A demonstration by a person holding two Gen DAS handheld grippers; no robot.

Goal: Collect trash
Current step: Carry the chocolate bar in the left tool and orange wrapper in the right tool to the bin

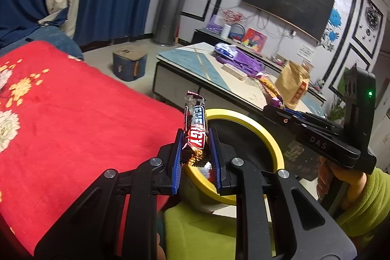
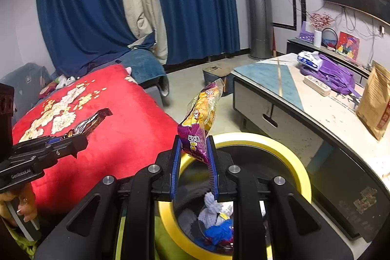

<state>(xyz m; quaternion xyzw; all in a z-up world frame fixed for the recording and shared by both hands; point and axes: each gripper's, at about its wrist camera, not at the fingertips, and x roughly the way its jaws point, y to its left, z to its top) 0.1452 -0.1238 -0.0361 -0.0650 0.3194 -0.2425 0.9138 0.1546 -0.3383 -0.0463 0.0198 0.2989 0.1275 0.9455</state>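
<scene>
Our left tongs (image 1: pixel 196 157) clamp a glossy brown crinkled energy-bar wrapper (image 1: pixel 195 133) just over the yellow-rimmed round trash bin (image 1: pixel 246 118). Our right tongs (image 2: pixel 193 162) pinch a shiny purple plastic snack packet (image 2: pixel 201 121) above the same bin, where crumpled white and blue scraps (image 2: pixel 214 218) already lie. Both pieces remain to drop; the brown paper bag (image 2: pixel 376 101) on the counter (image 2: pixel 324 118) may follow.

Low table (image 2: pixel 316 113) — purple bag (image 2: pixel 334 77), brown pouch (image 2: pixel 376 101), tissue pack (image 2: pixel 308 59)
</scene>
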